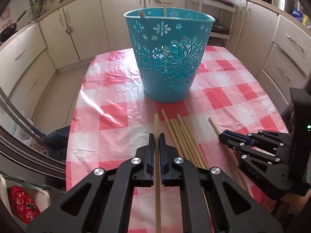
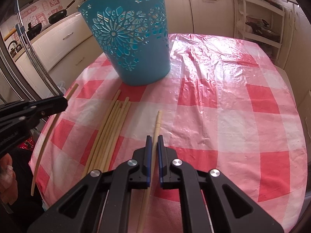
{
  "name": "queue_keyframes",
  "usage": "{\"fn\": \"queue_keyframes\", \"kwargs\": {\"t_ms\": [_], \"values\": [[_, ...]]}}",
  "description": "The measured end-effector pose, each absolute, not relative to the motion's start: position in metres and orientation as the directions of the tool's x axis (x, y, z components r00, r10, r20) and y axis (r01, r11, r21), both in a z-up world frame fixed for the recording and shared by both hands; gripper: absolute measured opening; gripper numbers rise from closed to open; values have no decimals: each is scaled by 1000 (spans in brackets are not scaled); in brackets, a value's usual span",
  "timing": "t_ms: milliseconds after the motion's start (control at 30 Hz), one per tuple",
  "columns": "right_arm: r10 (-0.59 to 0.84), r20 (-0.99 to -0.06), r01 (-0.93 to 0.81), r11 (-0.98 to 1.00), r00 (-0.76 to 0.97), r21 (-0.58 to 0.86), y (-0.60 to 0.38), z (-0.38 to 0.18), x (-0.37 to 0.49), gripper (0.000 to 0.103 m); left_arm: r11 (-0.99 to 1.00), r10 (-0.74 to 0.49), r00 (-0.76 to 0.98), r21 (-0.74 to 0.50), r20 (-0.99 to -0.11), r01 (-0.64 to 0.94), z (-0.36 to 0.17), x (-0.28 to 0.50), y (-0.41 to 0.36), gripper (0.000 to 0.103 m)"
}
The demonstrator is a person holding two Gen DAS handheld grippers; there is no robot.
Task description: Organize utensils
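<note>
A teal cut-out basket (image 1: 168, 58) stands on the red-and-white checked table (image 1: 116, 101); it also shows in the right wrist view (image 2: 132, 38). Two utensil handles stick up inside it. My left gripper (image 1: 157, 136) is shut on a single wooden chopstick (image 1: 156, 124) lying lengthwise between its fingers. Several chopsticks (image 1: 184, 136) lie bundled on the cloth between the grippers, also seen in the right wrist view (image 2: 110, 128). My right gripper (image 2: 154, 138) is closed around another lone chopstick (image 2: 157, 122) on the table.
Cream kitchen cabinets (image 1: 64, 33) surround the table. A white shelf rack (image 2: 258, 25) stands behind the table's far right. Woks (image 2: 58, 16) sit on the left counter. The table's left edge (image 1: 72, 120) drops to the floor.
</note>
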State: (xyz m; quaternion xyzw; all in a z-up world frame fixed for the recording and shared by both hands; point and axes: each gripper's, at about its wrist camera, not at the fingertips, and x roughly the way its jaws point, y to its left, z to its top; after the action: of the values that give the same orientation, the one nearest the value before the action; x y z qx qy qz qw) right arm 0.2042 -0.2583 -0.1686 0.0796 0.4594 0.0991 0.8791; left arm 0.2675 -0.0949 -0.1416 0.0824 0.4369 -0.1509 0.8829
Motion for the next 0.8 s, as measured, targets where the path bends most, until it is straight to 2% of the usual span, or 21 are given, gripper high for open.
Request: {"fn": "queue_keyframes", "kwargs": {"t_ms": [167,400,633,800], "values": [[251,-789,-99,966,561,237,-260,-168,203,6,927,-317,624,-96,-714,362,-95,255,-78,5],[247,-789,-101,968,563,230,-260,-168,203,6,879,-474,719,-230,-508,417,-13,247,-60,5],[258,-786,-100,964,561,245,-262,-168,204,6,873,-482,804,-275,-348,404,42,271,-65,5],[256,-787,-101,965,562,242,-263,-168,204,7,885,-437,856,-301,-276,355,63,306,-73,5]]}}
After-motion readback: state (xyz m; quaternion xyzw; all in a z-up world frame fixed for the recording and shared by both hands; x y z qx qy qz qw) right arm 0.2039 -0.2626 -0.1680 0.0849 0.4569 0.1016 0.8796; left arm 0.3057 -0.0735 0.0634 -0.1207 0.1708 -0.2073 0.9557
